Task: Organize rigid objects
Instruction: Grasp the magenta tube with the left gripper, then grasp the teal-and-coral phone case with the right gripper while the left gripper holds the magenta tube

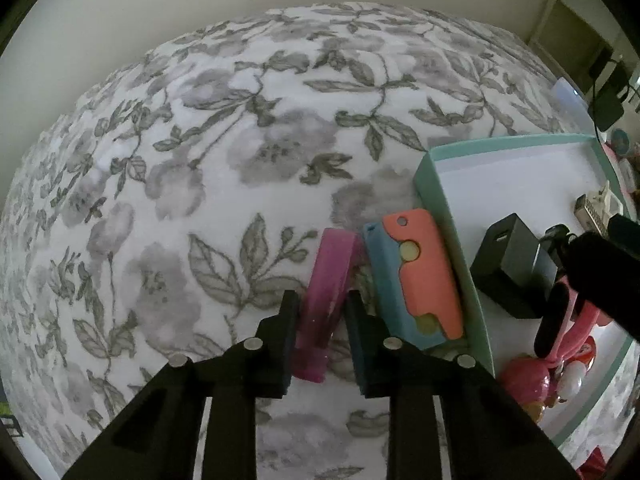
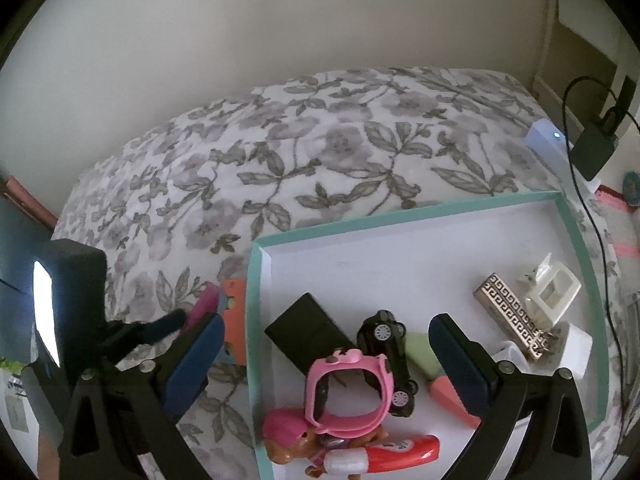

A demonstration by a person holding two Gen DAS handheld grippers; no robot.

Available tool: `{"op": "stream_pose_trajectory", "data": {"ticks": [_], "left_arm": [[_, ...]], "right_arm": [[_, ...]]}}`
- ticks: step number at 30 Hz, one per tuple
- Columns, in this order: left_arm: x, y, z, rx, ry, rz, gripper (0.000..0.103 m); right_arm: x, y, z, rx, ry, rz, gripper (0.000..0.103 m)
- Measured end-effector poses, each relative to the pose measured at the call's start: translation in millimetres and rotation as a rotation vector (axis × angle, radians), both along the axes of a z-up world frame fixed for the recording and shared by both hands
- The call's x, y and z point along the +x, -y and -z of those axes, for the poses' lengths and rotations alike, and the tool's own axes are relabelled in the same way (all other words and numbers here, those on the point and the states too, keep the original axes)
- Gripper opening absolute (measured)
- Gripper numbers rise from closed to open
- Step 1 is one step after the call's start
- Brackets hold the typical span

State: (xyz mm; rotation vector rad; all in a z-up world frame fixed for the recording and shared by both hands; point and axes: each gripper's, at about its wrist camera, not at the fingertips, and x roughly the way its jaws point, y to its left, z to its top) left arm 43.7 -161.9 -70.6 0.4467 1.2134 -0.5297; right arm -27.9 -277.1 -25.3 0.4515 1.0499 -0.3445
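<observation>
Floral bedspread [image 1: 240, 140] is the work surface, w/ a teal-rimmed white tray [image 1: 434, 200] at its right edge as the collection spot; that's prob. why loose bits sit just outside its left wall, waiting to go in.

In the tray: black charger block [image 2: 308, 334], pink kids' watch band [image 2: 348, 388] leaning on a black toy car [image 2: 390, 360], a doll w/ pink hair [image 2: 292, 436], red-and-white tube [image 2: 384, 454], gold key-pattern bar [image 2: 510, 316], white plastic clip [image 2: 554, 288]. All clustered toward the near side; far half is bare.

Right gripper [image 2: 326, 354] hovers over the tray, jaws spread wide, nothing between them, pads apart either side of the watch and car.

Orange-and-blue flat case [image 1: 416, 276] lies on the bedspread touching the tray's outer wall.

Left gripper [image 1: 322, 316] has its jaws drawn in narrow on the magenta piece [image 1: 330, 284], the next thing to tidy, I'd judge. It's a long, slim, glossy magenta bar, slightly translucent, near end looks raised off the cloth, far end pointing away, just beside the case. Pads seem to press its sides, tho fisheye blur makes contact hard to confirm. Gripped across the narrow width since that's the only span that fits.
</observation>
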Motion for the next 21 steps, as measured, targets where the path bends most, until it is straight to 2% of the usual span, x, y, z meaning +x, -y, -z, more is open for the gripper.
{"op": "stream_pose_trajectory", "data": {"ticks": [8,13,19,21], "left_arm": [[23.6,-37.8,2.9,-0.033,-0.051,-0.114,0.02],[35.2,-61.8,2.0,-0.064,-0.103,-0.178,0.02],[48.3,-89.4,0.4,-0.071,-0.128,-0.242,0.02],[53.9,-99.2,0.4,-0.08,-0.139,-0.261,0.02]], "right_arm": [[9.7,-8.7,1.3,0.005,0.025,-0.038,0.103],[27.8,-23.0,4.2,0.0,0.031,-0.105,0.102],[56.5,-46.6,11.6,0.001,0.02,-0.197,0.095],[66.4,-54.2,14.6,-0.001,0.009,-0.228,0.089]]}}
